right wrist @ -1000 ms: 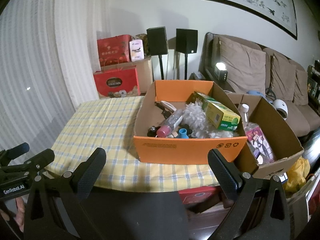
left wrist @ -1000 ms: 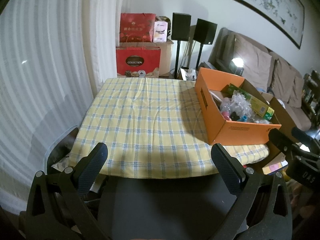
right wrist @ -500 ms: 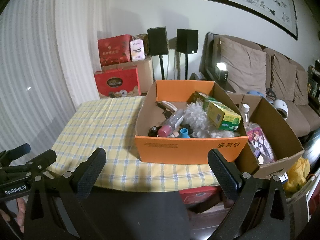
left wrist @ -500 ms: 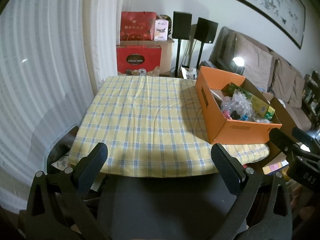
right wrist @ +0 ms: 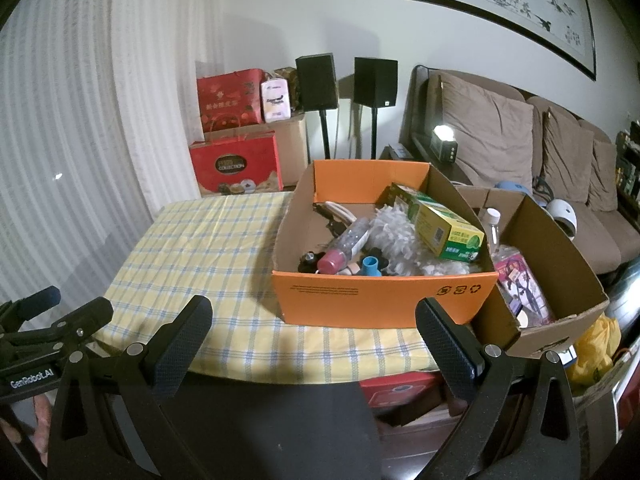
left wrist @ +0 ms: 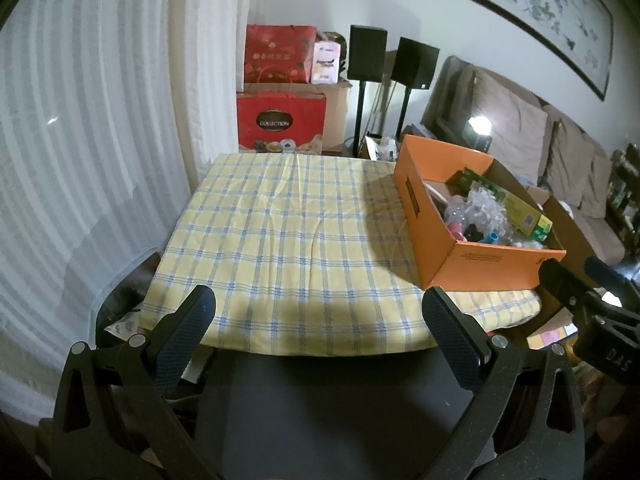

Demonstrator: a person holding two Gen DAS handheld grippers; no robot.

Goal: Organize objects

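1. Both views have crept slightly nearer the tabletop (left wrist: 280, 240); nothing on it has shifted.
2. Left claw (left wrist: 318, 320) and right claw (right wrist: 314, 324) gape apart, empty.
3. An orange box (right wrist: 384, 300) at the tabletop's right edge holds clutter: a stiff green carton (right wrist: 444, 228), a probably slippery bottle (right wrist: 348, 240).
4. Grip the carton across its flat sides.

We see an open orange box (right wrist: 384, 300) at the table's (right wrist: 192, 248) right near corner, upright, holding a green carton (right wrist: 444, 226) tilted on top, a white fluffy duster (right wrist: 394, 240), a pink-capped bottle (right wrist: 344, 246) lying down, a blue cap (right wrist: 371, 266).
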